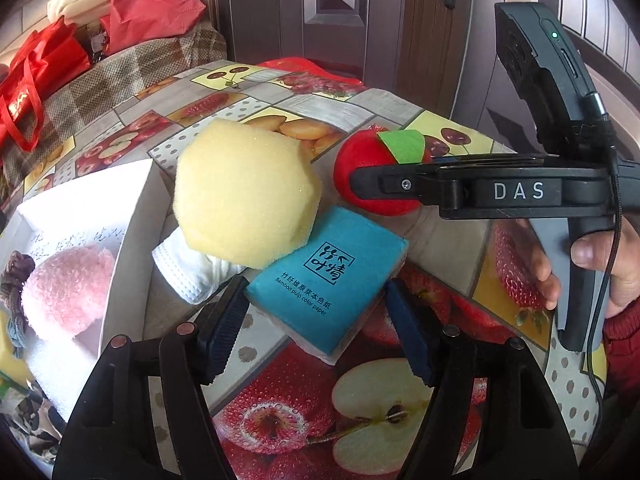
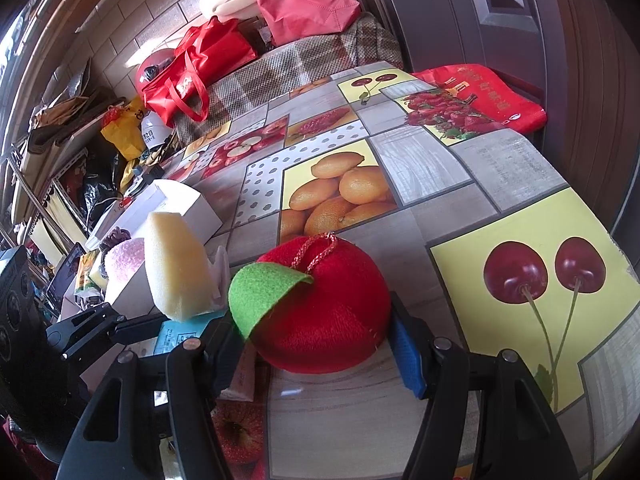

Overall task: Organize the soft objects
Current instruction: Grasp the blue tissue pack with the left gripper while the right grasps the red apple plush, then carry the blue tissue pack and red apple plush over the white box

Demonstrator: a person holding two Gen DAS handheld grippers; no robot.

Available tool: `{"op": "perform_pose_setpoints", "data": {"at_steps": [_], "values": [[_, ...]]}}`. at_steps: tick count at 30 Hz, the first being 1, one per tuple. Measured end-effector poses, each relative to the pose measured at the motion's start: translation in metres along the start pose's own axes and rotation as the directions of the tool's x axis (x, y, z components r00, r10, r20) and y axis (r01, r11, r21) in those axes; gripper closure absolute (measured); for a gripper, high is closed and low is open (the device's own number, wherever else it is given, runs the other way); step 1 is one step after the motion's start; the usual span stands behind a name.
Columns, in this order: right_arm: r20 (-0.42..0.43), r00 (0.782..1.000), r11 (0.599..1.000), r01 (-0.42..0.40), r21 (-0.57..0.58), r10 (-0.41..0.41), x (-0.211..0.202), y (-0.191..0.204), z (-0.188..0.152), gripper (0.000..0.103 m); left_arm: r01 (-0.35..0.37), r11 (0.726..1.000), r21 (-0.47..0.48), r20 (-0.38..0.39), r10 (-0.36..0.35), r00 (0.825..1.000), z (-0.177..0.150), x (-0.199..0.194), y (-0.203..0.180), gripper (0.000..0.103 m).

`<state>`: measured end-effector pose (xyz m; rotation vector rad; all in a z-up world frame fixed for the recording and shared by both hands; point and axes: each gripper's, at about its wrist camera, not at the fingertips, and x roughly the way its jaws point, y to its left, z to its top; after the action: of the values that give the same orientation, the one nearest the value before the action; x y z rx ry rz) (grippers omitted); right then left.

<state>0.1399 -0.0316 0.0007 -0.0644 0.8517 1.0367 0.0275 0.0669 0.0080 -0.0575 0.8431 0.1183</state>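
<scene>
Both grippers sit low over the fruit-print tablecloth point(image 2: 480, 168). Left gripper point(image 1: 316, 320) has its blue pads at the two sides of a teal tissue pack point(image 1: 326, 280); whether they press it is hard to tell, since the pack's near corners are hidden behind the pads. Its label reads "Bamboo pulp color paper" under Chinese characters. Right gripper point(image 2: 312, 344) pinches the red plush apple point(image 2: 320, 312), whose green leaf hides one pad; "DAS" is printed on its side. A yellow sponge point(image 1: 244, 192) covers part of a white cloth point(image 1: 188, 272). Left of them a white box point(image 1: 132, 240), cut off by the frame edge, holds a pink fluffy ball point(image 1: 68, 292) over faint illegible writing
</scene>
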Motion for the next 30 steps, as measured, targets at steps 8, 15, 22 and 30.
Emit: {"op": "perform_pose_setpoints", "data": {"at_steps": [8,15,22,30], "values": [[0.001,1.0,1.0,0.001,0.0,-0.001,0.0,0.0,0.0,0.038,0.034,0.999,0.032,0.025,-0.035,0.999,-0.002,-0.004,-0.006,0.042],[0.055,0.998,0.999,0.012,0.03,-0.013,-0.01,-0.004,0.0,0.038,0.008,1.0,0.016,0.211,-0.011,0.978,-0.012,-0.044,-0.01,0.044],[0.154,0.987,0.999,0.049,-0.008,-0.048,-0.026,0.005,-0.001,0.038,-0.006,0.999,-0.034,0.378,0.019,0.926,-0.03,-0.084,-0.008,0.043],[0.391,0.912,0.976,0.18,-0.121,-0.12,-0.062,0.04,-0.017,0.038,-0.06,0.992,-0.108,0.471,0.104,0.876,-0.043,-0.107,0.003,0.043]]}}
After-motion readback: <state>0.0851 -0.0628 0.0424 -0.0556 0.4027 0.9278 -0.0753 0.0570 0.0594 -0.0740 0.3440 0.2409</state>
